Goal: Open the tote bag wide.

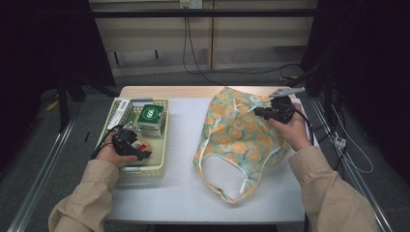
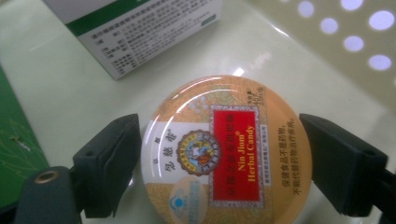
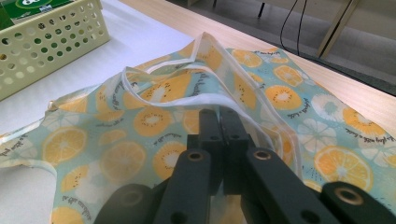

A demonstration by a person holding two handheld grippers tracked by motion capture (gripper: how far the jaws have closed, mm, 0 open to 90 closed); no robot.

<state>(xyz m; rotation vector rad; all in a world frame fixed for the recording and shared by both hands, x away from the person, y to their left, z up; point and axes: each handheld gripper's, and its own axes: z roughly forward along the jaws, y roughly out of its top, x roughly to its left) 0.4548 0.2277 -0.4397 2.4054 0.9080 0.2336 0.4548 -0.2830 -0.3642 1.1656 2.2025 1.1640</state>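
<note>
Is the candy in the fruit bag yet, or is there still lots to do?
Not yet. Done: the right tongs are pinched on the rim of the fruit bag, holding it up. In hand: the left tongs sit around the candy tin in the basket. Left: lifting the tin over; the green box waits too.

I see a pale wooden bench with a white sheet over most of its top. On the sheet lie a perforated pale-yellow plastic basket at left and a fruit-printed fabric bag at right, well apart.
</note>
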